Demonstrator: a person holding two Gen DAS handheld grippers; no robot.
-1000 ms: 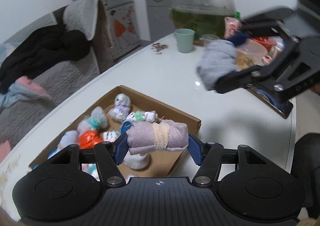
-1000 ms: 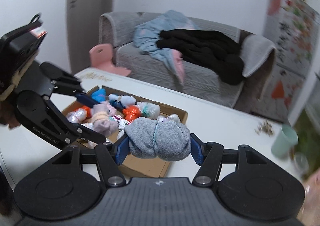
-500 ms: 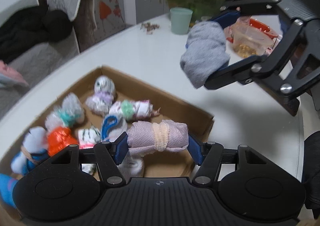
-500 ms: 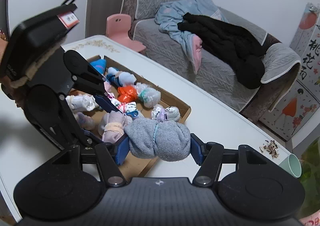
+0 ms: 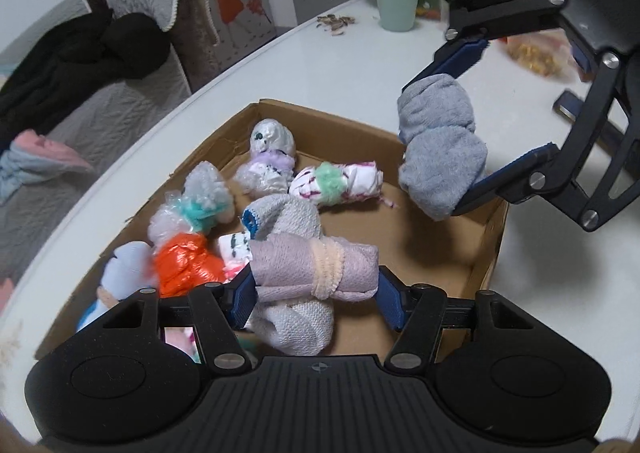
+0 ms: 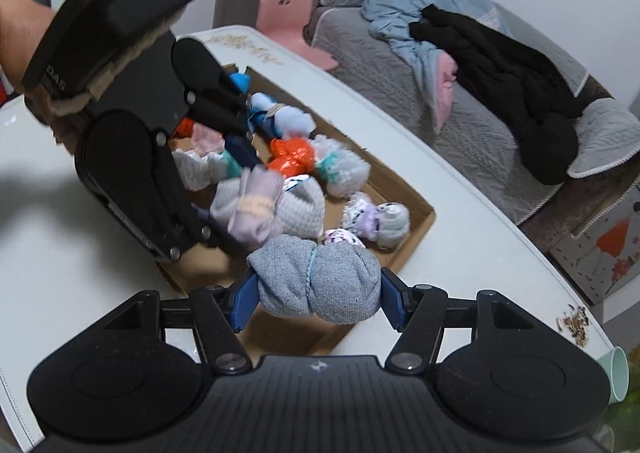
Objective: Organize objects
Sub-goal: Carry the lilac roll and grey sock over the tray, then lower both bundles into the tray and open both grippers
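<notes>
In cardboard box (image 5: pixel 360 125): rolled sock bundles (image 5: pixel 336 183), loosely heaped.

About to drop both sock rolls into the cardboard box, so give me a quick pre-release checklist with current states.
1. Left gripper clamped on the lilac sock roll: ok.
2. Right gripper clamped on the grey sock roll: ok.
3. Lilac roll over the cardboard box: ok.
4. Grey roll inside the box rim: cannot tell; it hangs near the corner.
5. Bare floor for a landing: ok.
6. Grippers apart from each other: ok.
</notes>
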